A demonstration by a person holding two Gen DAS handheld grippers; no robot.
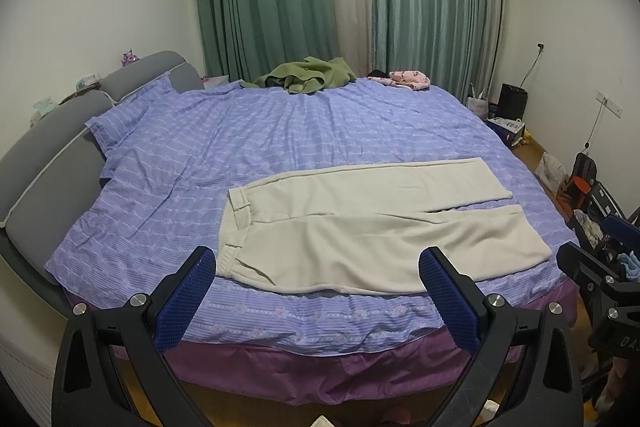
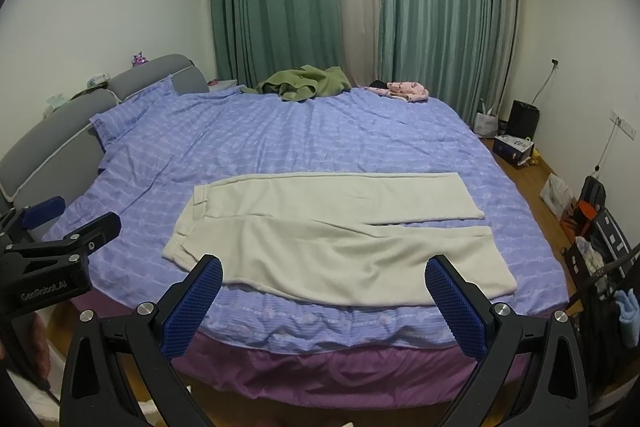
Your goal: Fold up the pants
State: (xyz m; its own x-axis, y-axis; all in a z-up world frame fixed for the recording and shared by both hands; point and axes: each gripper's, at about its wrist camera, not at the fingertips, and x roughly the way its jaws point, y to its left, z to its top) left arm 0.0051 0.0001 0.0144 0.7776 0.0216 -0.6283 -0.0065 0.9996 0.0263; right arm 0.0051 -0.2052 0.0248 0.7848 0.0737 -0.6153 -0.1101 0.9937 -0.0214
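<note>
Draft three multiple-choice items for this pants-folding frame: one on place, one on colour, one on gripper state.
1. Where is the pants' waistband?
A. toward the headboard
B. toward the curtains
C. hanging off the bed

2. What colour is the crumpled garment at the bed's far edge?
A. red
B. olive green
C. black

3. How do both grippers stand?
A. open, holding nothing
B. shut on cloth
C. one shut

Key:
A, the pants have their waistband on the headboard side.
B, the garment is olive.
A, left gripper and right gripper jaws stand wide apart.
</note>
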